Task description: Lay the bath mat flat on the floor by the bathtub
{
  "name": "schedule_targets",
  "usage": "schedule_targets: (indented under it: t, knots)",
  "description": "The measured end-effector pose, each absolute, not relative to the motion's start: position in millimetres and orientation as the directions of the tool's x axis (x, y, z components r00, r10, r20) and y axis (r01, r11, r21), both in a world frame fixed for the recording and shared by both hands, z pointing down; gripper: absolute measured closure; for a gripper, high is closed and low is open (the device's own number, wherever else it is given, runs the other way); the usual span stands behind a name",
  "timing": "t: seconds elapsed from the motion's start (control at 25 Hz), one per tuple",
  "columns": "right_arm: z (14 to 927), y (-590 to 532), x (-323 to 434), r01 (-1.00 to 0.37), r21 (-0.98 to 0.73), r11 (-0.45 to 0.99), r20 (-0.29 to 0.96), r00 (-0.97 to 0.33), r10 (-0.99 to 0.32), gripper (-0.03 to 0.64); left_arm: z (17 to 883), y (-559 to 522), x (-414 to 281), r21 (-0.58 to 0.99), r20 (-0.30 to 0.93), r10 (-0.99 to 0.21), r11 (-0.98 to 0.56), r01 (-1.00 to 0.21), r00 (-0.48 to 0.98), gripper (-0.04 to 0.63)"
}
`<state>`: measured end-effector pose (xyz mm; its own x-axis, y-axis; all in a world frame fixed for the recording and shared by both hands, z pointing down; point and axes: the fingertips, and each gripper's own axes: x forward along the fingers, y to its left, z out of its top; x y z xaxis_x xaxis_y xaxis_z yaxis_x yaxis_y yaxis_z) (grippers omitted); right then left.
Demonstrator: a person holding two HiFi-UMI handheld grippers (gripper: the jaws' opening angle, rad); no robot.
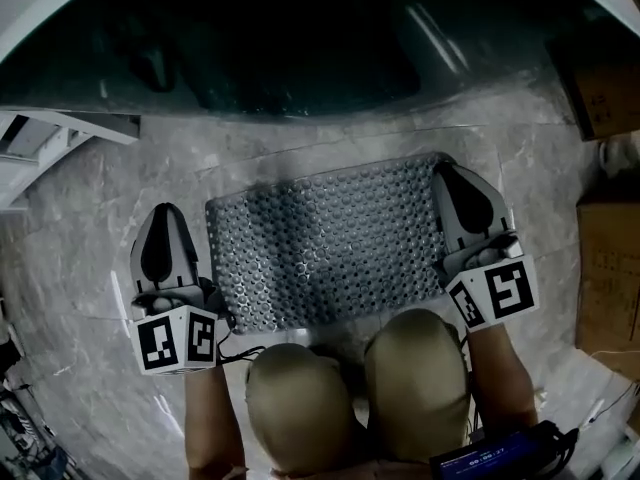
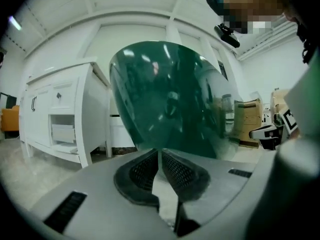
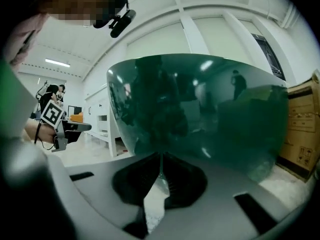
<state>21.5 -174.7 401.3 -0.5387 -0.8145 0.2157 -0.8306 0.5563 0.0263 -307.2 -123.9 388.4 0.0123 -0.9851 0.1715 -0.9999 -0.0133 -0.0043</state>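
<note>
Bumpy grey bath mat (image 1: 325, 243) (rectangular), glossy green bathtub (image 1: 250, 48), marbled floor (image 1: 120, 178)

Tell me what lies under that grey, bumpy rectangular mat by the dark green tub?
The grey bumpy mat lies on pale marbled floor, which shows beside it. The floor directly beneath the mat is covered, and the right gripper hides part of the mat's right edge.

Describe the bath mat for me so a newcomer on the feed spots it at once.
Find the dark green bathtub across the top of the head view, with pale marble floor below it. In front of the tub, the bath mat lies between the left gripper and the right gripper. It is the only grey rectangle covered in small raised bumps, unlike the smooth floor.
</note>
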Motion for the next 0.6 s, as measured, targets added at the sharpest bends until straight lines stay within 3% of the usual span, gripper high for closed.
schedule_targets:
  t: [0.2,0.6]
  knots:
    - [385,-169,7,-0.825,0.108,0.555,0.168,-0.535,-0.828,0.584,389,-130,-290,0.015,0.179,-0.984,0.001,-1.0,0.002,0.554]
    - [390,-159,2,-0.817,0.107,0.566,0.172,-0.546,-0.82,0.598,397,-129,-265,-0.031,0.193,-0.981,-0.028,-0.999,0.021,0.555]
